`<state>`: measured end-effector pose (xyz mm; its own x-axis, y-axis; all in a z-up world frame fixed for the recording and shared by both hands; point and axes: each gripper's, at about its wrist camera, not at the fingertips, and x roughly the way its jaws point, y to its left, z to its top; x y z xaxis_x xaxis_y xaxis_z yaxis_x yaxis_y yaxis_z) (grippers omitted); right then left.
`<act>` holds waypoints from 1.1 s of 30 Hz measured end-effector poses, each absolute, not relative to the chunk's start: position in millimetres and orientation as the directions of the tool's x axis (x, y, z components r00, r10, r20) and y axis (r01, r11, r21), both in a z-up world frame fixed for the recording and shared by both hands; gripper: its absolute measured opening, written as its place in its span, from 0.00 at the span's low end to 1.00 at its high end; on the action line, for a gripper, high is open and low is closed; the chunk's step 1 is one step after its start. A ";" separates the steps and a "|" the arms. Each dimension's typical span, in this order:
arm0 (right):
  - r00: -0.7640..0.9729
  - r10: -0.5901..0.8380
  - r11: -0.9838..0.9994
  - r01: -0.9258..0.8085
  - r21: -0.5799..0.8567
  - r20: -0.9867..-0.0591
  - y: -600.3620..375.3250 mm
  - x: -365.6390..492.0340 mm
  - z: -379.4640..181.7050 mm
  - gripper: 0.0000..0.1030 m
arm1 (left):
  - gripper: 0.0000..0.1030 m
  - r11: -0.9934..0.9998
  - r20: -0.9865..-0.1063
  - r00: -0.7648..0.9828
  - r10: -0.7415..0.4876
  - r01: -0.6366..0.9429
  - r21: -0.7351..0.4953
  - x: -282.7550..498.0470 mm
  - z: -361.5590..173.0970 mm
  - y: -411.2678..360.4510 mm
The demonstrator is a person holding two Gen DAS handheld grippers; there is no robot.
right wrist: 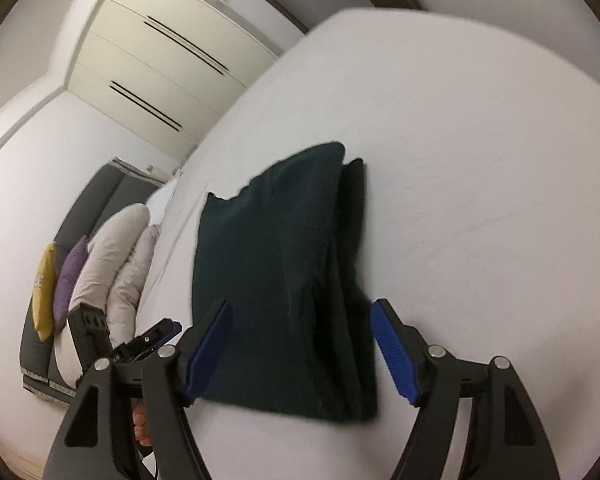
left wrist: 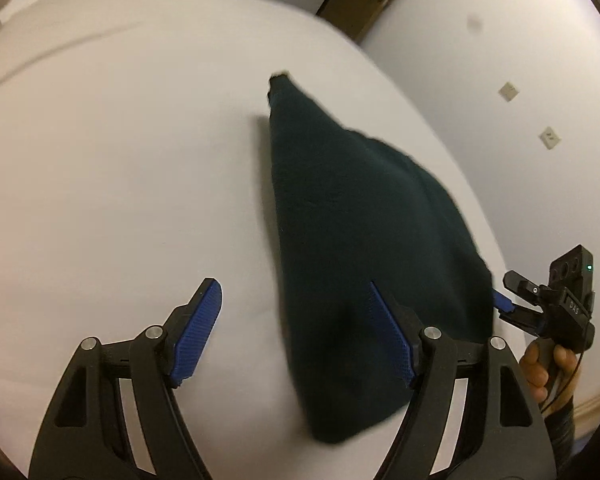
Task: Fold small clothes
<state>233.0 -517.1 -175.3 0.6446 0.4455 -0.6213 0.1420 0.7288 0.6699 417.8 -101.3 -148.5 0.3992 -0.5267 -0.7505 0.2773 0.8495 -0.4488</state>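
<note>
You see a bed (right wrist: 480, 152) under a plain white sheet. At its head in the right wrist view, 2 pale pillows (right wrist: 116, 256) lean beside a purple cushion (right wrist: 70, 276) and a yellow cushion (right wrist: 44, 288) against a grey headboard (right wrist: 100, 196). Behind them stands a cream wardrobe (right wrist: 172, 52) with dark slot handles. In the left wrist view, 2 wall sockets (left wrist: 508, 91) sit on the white wall.
</note>
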 end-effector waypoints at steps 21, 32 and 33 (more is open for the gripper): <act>0.514 0.599 0.632 0.168 0.757 -0.614 -507.5 333.3 -230.0 0.34 | 0.53 0.735 -0.700 0.222 -0.678 0.187 -0.652 471.6 -186.3 -111.9; 0.587 0.586 0.623 0.114 0.773 -0.559 -493.0 329.4 -233.0 0.27 | 0.38 0.698 -0.656 0.244 -0.714 0.170 -0.696 464.8 -181.6 -95.8; 0.589 0.572 0.635 0.122 0.763 -0.571 -489.5 329.0 -228.3 0.27 | 0.36 0.698 -0.654 0.249 -0.714 0.171 -0.696 461.5 -177.3 -93.8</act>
